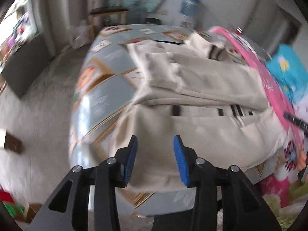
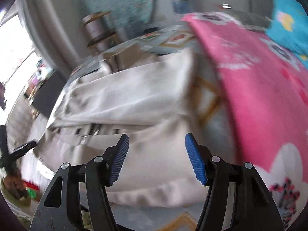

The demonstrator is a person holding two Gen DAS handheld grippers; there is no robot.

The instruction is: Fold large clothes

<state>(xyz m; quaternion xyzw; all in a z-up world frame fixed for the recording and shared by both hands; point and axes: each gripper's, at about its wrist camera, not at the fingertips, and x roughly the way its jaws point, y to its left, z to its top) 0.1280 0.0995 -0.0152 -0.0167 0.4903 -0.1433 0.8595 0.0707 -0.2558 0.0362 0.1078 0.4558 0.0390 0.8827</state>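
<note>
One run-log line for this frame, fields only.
stage: mid-fold | garment: beige garment partly folded on patterned table | left gripper: open, empty | right gripper: open, empty | beside: pink cloth

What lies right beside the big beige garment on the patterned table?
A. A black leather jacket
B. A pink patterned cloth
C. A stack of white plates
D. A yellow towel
B: in the right wrist view a pink patterned cloth lies along the right edge of the big beige garment on the grey patterned table; no jacket, plates or yellow towel show.
</note>
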